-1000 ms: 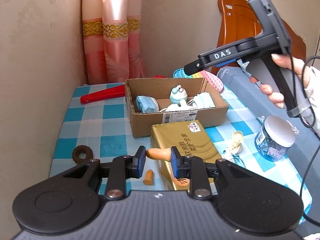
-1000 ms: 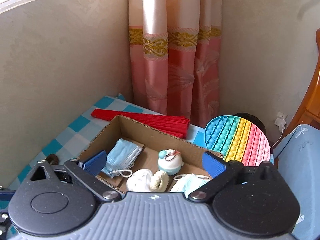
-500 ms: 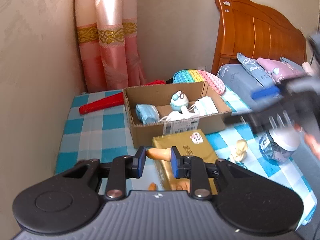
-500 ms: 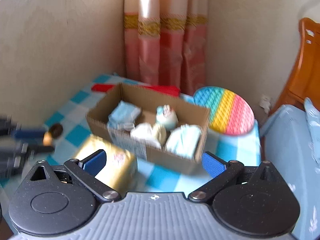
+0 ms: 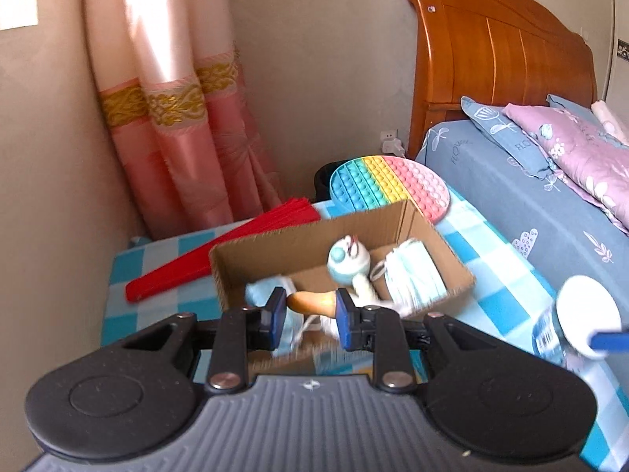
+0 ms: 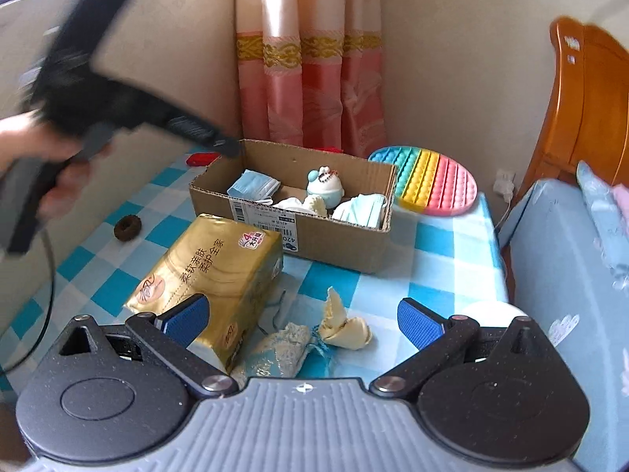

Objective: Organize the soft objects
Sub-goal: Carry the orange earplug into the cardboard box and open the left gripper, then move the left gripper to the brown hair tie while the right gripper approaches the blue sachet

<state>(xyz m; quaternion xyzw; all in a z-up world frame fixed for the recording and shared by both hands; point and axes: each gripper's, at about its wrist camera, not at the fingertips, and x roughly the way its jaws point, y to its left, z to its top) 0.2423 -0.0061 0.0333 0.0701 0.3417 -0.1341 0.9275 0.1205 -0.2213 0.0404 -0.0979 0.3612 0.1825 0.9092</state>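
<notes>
- On my far left I see a beige wall [image 6: 165, 90]; the left gripper [image 5: 308, 306] is held against it in a blurred hand [image 6: 55, 181].
- The left tongs are clamped on 1 orange soft piece [image 5: 312, 302], which hangs above the cardboard box [image 6: 334, 236].
- The table carries a blue-and-white checked cloth [image 6: 444, 259]. A brown ring [image 6: 127, 227] lies on its left part, apart from the box.
- 1 gold tissue pack [image 6: 212, 275] lies in front of the box, tilted.
- The box holds blue face masks [image 6: 253, 185], 1 round teal-and-white toy [image 6: 326, 188] and white soft pieces.
- A pink curtain [image 6: 310, 90] hangs in the corner behind the box.
- The right gripper [image 6: 302, 318] has its tongs wide apart, nothing between them; a cream and blue cloth item [image 6: 314, 338] lies on the cloth below.
- 1 rainbow pop mat [image 6: 432, 185] lies right of the box.
- On the far right: wooden headboard [image 5: 499, 59], blue bed [image 5: 511, 196].
</notes>
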